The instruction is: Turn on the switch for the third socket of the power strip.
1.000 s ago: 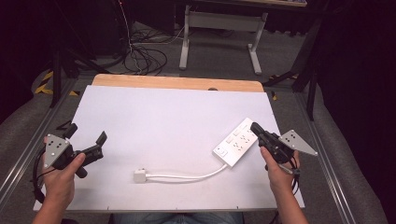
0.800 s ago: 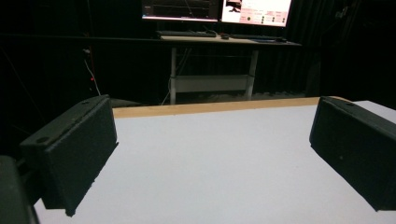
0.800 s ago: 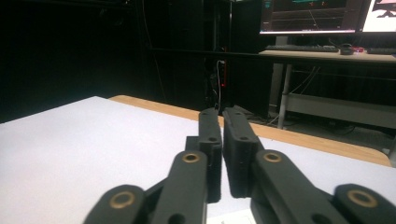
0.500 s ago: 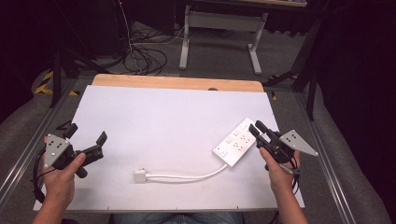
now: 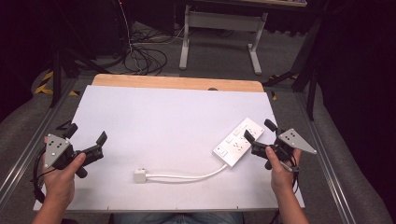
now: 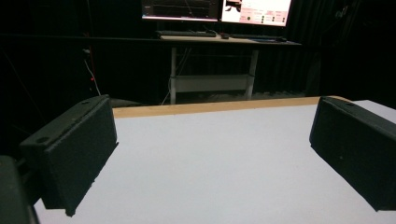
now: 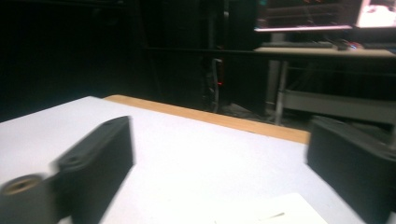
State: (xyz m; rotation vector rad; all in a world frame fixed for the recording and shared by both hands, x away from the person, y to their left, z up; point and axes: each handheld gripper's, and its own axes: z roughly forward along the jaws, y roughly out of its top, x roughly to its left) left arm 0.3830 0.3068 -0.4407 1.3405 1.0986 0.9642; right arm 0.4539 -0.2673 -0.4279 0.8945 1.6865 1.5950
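Pulling back from the power strip [image 5: 237, 141], our right hand-held gripper [image 5: 258, 131] is hovering just beside it with jaws spread, while our left hand-held gripper [image 5: 87, 136] is idling spread well apart, and we are risking nudging the strip off the bench [image 5: 177, 112].

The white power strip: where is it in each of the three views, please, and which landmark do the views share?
High view: the power strip lies at centre right on the white table, just left of the right gripper.
Left gripper view: it is not in this picture.
Right gripper view: a white corner at the bottom edge, probably the strip.
Shared landmark: the table's wooden far edge.
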